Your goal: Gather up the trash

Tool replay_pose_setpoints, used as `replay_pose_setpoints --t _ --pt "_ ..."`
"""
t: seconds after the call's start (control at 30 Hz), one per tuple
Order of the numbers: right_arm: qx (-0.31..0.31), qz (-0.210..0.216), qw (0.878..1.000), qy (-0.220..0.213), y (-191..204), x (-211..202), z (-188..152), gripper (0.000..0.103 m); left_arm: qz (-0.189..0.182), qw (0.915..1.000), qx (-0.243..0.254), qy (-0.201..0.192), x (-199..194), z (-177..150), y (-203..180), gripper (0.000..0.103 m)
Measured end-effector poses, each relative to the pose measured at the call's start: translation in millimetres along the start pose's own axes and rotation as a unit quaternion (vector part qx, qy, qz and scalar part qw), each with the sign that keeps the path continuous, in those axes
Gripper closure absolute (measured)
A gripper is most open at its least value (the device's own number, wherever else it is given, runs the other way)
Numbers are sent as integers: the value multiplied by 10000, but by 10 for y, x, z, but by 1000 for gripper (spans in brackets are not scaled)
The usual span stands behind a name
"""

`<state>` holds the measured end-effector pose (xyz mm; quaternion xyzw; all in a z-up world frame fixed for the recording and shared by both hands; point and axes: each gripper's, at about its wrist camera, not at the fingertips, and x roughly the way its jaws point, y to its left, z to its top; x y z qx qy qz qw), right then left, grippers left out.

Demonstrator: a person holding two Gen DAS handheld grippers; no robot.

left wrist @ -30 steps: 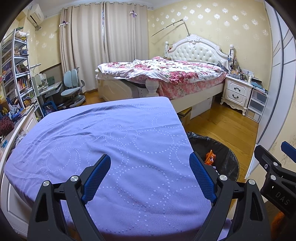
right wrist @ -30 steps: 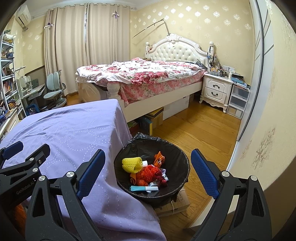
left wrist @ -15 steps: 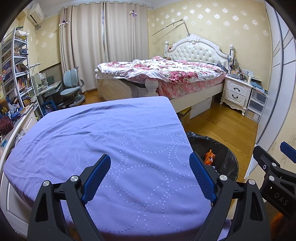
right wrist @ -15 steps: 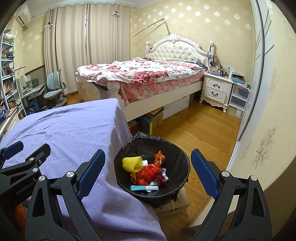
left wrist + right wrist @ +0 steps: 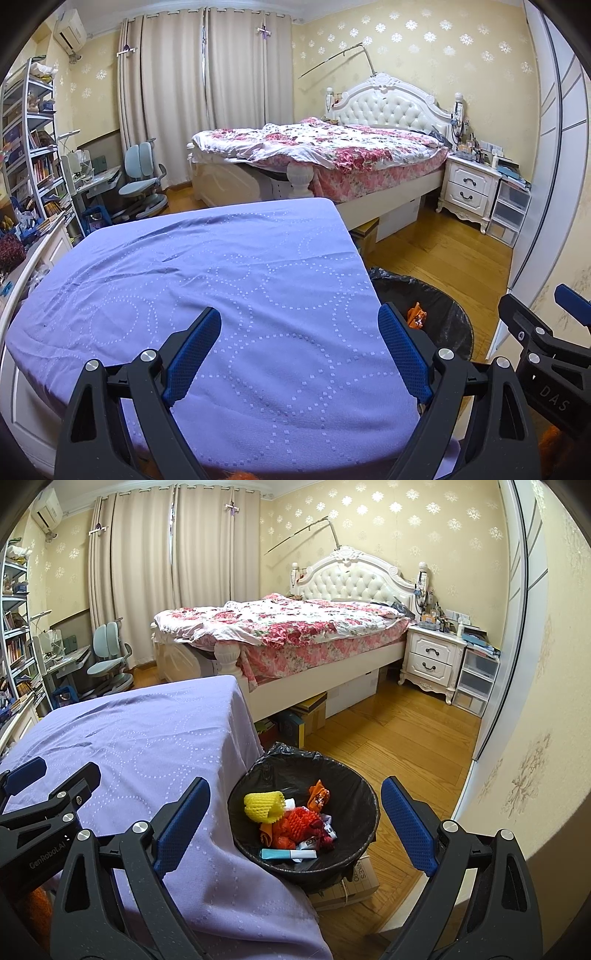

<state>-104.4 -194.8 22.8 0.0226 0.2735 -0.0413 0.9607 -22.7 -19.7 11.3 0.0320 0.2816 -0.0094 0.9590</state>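
A black-lined trash bin (image 5: 354, 775) stands on the floor at the table's right edge and holds a yellow foam net (image 5: 263, 806), red netting (image 5: 301, 821), an orange wrapper (image 5: 319, 796) and a teal-and-white packet (image 5: 288, 854). My right gripper (image 5: 295, 823) is open and empty above the bin. My left gripper (image 5: 299, 350) is open and empty over the purple tablecloth (image 5: 207, 280). The bin (image 5: 443, 310) shows partly in the left wrist view.
A bed (image 5: 295, 635) with a floral cover stands behind the table. A white nightstand (image 5: 432, 657) and plastic drawers (image 5: 476, 683) line the right wall. Cardboard boxes (image 5: 310, 716) sit under the bed. A desk chair (image 5: 142, 181) and bookshelf (image 5: 29, 155) are at the left.
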Motion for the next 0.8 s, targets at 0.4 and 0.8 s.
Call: replay_pose_setpoints --t 0.4,0.8 --pt "-6 2 10000 3 -4 7 -1 11 -194 9998 3 32 12 -10 -37 14" --pt "-169 350 9990 231 216 181 -9 11 237 9990 -154 354 275 -10 331 14"
